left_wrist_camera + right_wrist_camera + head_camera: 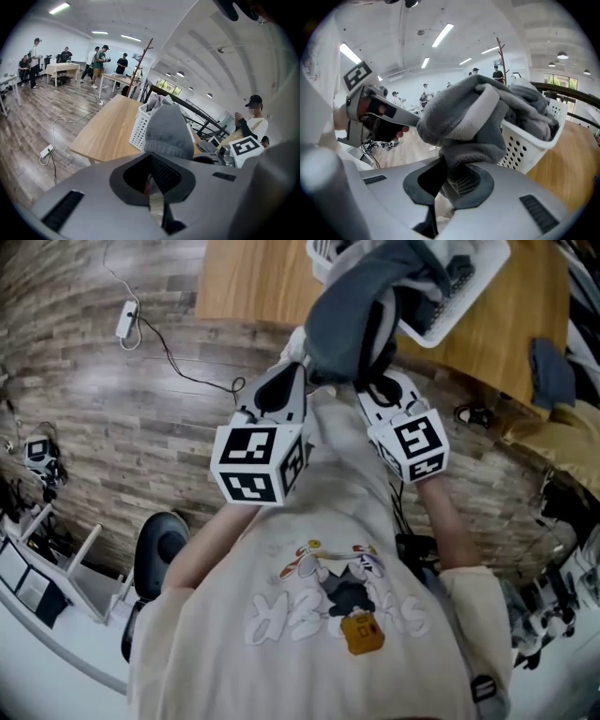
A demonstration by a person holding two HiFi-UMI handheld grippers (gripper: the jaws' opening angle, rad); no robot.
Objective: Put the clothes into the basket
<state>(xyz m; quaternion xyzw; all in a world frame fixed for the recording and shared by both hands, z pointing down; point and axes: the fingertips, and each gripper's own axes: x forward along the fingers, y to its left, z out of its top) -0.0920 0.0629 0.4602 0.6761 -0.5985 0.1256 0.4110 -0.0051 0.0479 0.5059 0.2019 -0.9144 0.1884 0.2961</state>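
Note:
A thick grey garment (352,324) hangs bunched between my two grippers, just in front of the white perforated basket (469,287) on the wooden table (253,282). My left gripper (298,367) is shut at the garment's left side. In the left gripper view the ribbed grey hem (168,133) rises straight off its closed jaws. My right gripper (370,390) is shut on the garment's right side, and the grey fleece (464,126) runs down into its jaws. The basket (529,145) holds more grey clothes heaped above its rim.
A power strip (127,320) with a cable lies on the plank floor at the left. A dark blue cloth (551,371) rests at the table's right end. A black stool (159,549) stands at lower left. Several people stand at far tables (61,68).

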